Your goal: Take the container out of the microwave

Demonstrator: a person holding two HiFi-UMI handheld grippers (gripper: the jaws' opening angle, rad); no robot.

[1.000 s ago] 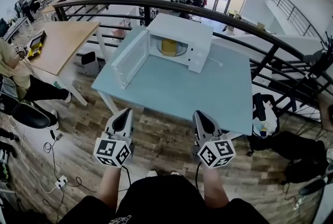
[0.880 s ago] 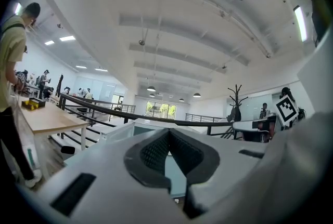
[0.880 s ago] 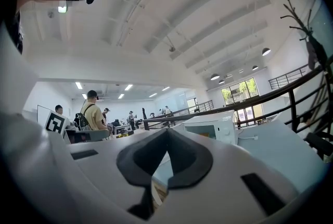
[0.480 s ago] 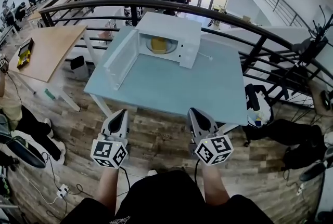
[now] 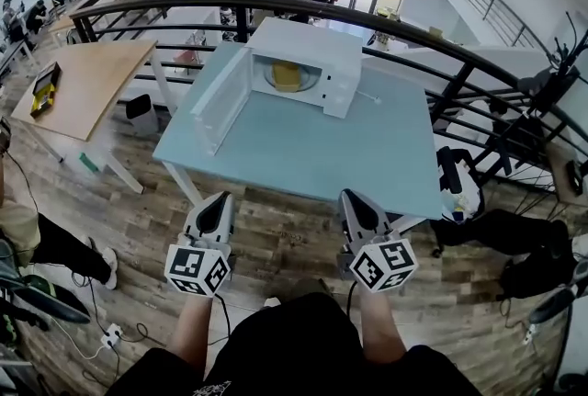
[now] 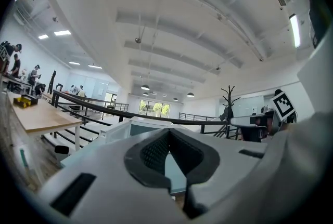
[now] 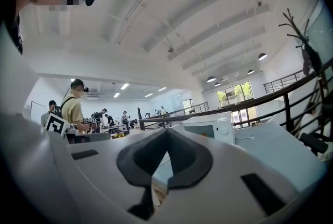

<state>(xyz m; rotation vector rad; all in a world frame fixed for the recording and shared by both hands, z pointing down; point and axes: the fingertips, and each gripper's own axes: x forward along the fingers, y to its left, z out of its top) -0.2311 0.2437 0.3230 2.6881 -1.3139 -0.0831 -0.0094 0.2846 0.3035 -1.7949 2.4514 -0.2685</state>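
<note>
Our left gripper (image 5: 219,201) and right gripper (image 5: 352,199), both closed and empty, hang short of the desk's (image 5: 367,155) near edge. The container (image 5: 286,75) sits in the open microwave (image 5: 344,63) at the far edge. We judge the reach, grasp and lift are all yet to do.

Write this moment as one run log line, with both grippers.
microwave: door open | yellow container: inside microwave | left gripper: jaws shut, empty | right gripper: jaws shut, empty | both short of table
</note>
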